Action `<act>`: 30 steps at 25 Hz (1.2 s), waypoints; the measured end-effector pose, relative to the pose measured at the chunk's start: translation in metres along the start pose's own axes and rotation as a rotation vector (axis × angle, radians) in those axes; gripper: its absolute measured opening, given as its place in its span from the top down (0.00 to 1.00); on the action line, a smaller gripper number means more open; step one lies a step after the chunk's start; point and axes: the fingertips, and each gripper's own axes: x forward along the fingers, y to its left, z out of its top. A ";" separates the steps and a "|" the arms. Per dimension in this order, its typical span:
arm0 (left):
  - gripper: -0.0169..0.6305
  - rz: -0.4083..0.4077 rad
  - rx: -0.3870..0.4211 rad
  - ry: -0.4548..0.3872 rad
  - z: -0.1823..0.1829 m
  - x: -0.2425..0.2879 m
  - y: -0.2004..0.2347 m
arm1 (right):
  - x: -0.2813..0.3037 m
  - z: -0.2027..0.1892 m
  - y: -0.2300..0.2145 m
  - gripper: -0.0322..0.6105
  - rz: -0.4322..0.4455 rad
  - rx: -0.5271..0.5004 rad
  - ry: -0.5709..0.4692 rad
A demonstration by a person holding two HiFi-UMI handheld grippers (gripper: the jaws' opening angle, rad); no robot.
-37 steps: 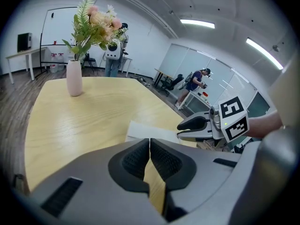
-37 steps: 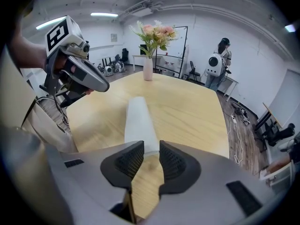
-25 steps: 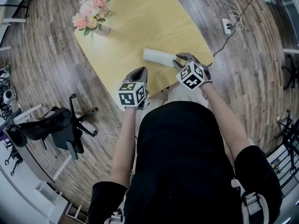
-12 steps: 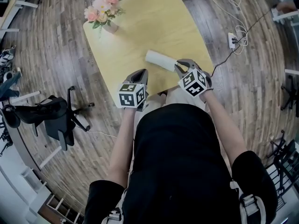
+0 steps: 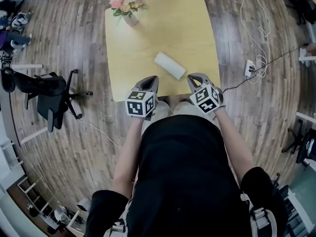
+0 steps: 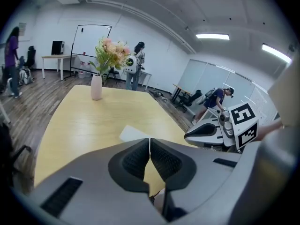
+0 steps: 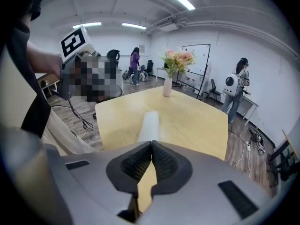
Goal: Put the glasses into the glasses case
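The white glasses case (image 5: 170, 65) lies closed on the yellow table (image 5: 148, 38); no glasses show in any view. My left gripper (image 5: 150, 79) hovers at the table's near edge, left of the case, jaws shut and empty (image 6: 149, 142). Just right of the case's near end is my right gripper (image 5: 193, 77). Its jaws have just been closing and now meet with nothing between them (image 7: 151, 144). The case (image 7: 149, 125) lies beyond the right jaws, apart from them. In the left gripper view the case (image 6: 133, 134) peeks out behind the jaws, with the right gripper (image 6: 206, 130) to its right.
A vase of pink flowers (image 5: 131, 16) stands at the table's far left corner. A black office chair (image 5: 49, 90) is on the wooden floor to the left. A power strip with cable (image 5: 249, 68) lies to the right. People stand far back in the room (image 7: 236, 86).
Both grippers have lifted and drawn back from the case toward the table's near edge. The right jaws, open beside the case's end before, have shut. The case has stayed put.
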 end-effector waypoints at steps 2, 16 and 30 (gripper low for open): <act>0.94 0.024 -0.021 -0.023 -0.003 -0.006 -0.008 | -0.010 0.004 0.000 0.92 0.016 -0.015 -0.031; 0.94 0.125 -0.079 -0.211 0.000 -0.064 -0.087 | -0.107 0.040 -0.003 0.92 0.095 -0.002 -0.289; 0.94 0.111 -0.030 -0.358 0.016 -0.120 -0.135 | -0.180 0.061 -0.011 0.93 0.057 0.180 -0.495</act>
